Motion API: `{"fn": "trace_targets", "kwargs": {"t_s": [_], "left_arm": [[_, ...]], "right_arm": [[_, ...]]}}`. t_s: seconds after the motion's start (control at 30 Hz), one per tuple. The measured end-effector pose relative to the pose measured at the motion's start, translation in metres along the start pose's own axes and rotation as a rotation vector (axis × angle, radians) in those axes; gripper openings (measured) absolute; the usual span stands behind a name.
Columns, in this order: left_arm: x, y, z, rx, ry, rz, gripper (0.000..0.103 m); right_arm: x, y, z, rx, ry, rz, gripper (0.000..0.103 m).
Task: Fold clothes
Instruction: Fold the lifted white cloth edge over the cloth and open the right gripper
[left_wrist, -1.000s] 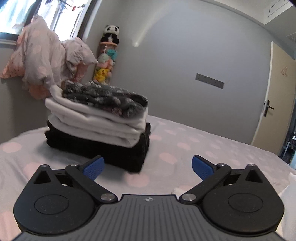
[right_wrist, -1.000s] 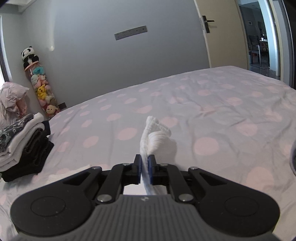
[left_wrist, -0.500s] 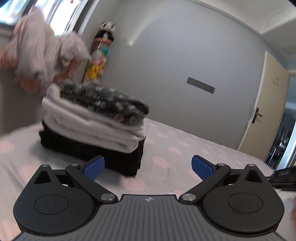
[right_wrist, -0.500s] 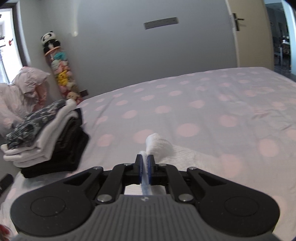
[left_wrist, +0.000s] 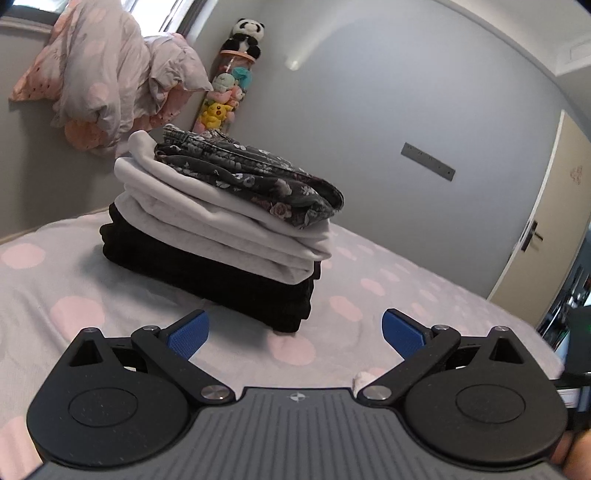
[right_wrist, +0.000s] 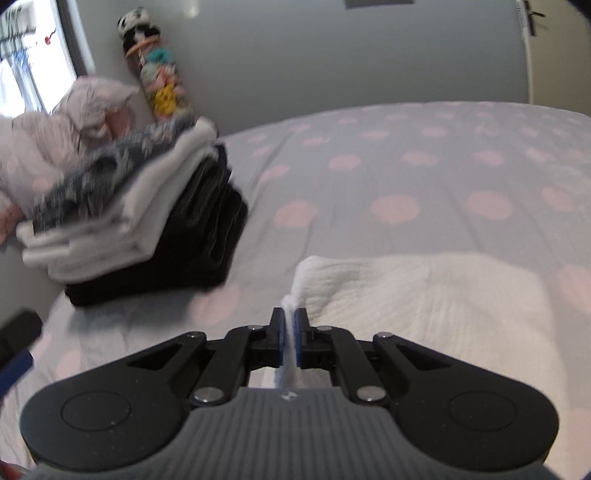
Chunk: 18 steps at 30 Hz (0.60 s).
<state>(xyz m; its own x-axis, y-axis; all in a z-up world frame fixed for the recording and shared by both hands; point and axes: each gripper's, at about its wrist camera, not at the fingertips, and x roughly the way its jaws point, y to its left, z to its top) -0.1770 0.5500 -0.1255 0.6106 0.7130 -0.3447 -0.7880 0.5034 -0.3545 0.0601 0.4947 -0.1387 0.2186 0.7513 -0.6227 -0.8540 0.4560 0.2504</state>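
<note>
While the right claw (right_wrist: 290, 334) is clamped on a bunched edge of the white cloth (right_wrist: 424, 295), the rest of that cloth lies spread on the bed (right_wrist: 406, 177), near the stack of folded clothes (right_wrist: 122, 221). The left claw (left_wrist: 293, 332) is spread wide and holds nothing, facing the stack from just short of its black bottom layer (left_wrist: 207, 273). Behind the stack, a bundle of bedding (left_wrist: 110, 74) rests against the wall.

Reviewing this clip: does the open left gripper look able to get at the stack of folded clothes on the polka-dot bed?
Probably yes. The left gripper is open and empty, facing the stack of folded clothes with only bare polka-dot bedsheet between them. The right gripper, shut on the white textured cloth, is off to the side.
</note>
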Motion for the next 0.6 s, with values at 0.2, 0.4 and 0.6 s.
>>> {"fn": "trace_targets", "kwargs": {"t_s": [0.2, 0.4, 0.6], "left_arm": [[0.005, 0.000, -0.006, -0.002, 0.000, -0.017, 0.103], [0.007, -0.008, -0.009, 0.039, 0.040, -0.023, 0.103], [-0.004, -0.035, -0.016, 0.180, 0.033, 0.001, 0.103]], "right_arm": [[0.037, 0.004, -0.011, -0.032, 0.119, 0.000, 0.013], [0.015, 0.000, -0.011, -0.061, 0.094, 0.049, 0.025], [-0.049, -0.010, -0.022, -0.163, 0.003, 0.058, 0.032]]}}
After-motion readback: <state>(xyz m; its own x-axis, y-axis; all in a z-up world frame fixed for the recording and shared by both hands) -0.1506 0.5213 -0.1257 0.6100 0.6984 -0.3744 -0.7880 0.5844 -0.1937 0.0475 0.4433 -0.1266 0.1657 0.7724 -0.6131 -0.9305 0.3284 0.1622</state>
